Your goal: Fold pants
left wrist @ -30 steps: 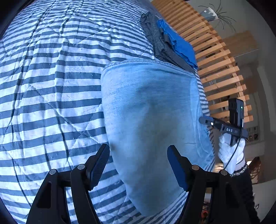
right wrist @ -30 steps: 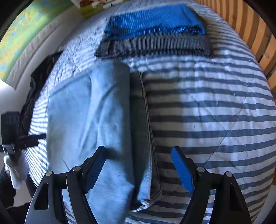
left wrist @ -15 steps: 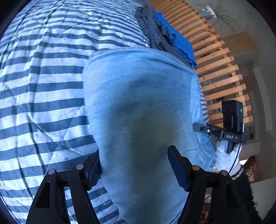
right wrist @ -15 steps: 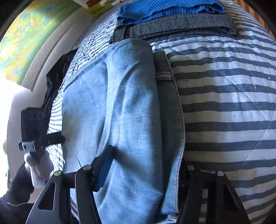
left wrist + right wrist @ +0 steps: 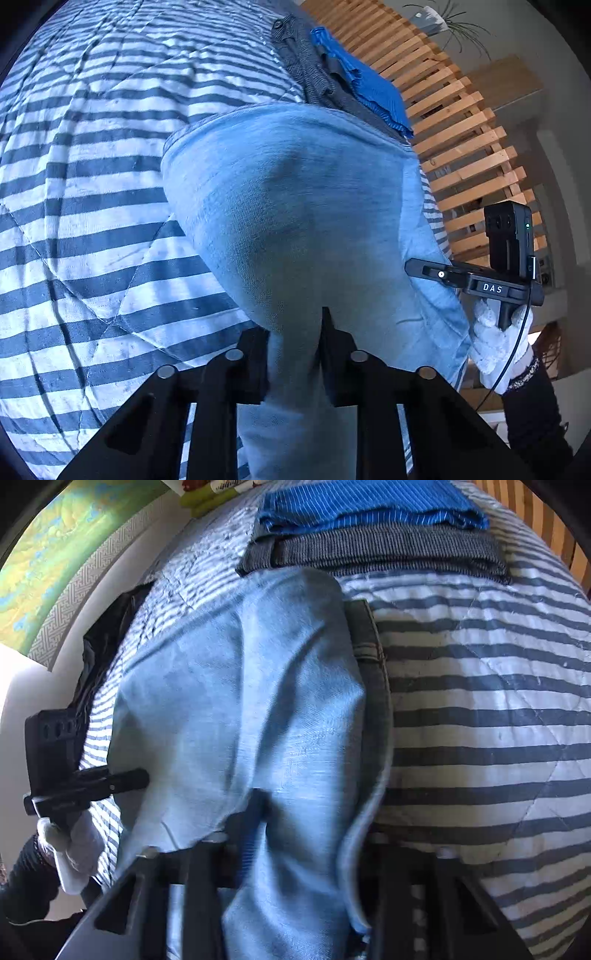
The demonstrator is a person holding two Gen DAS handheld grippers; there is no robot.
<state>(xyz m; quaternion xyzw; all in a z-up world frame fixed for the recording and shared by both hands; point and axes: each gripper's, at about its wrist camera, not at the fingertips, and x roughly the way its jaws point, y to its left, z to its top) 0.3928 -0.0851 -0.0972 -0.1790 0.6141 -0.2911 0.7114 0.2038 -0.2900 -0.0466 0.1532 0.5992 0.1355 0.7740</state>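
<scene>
Left wrist view – pants: light blue jeans (image 5: 295, 221) lie folded lengthwise on the striped bed quilt (image 5: 92, 221), near end bunched toward the camera.
Left wrist view – left gripper (image 5: 293, 354): jaws have just been closing; fingers (image 5: 255, 362) now clamped on a pinched ridge of denim at the near edge.
Left wrist view – surroundings: a folded grey and blue stack (image 5: 343, 81) sits just beyond the far end of the jeans; the right gripper (image 5: 417, 266) meets the denim's other edge, held by a gloved hand (image 5: 495, 343).
Right wrist view – right gripper (image 5: 314, 834): jaws have just been closing; fingers largely buried in cloth, judged clamped on the jeans (image 5: 258, 701) near the waistband side.
Right wrist view – left gripper (image 5: 142, 775): tip touching the opposite edge.
Risk – partial grip: pinching only the top layer would let the lower layers stay behind on lift.
Risk – uneven lift: unequal hand travel would skew the fold.
Risk – overshoot: carrying the fold too far would disturb the stack (image 5: 369, 528).
</scene>
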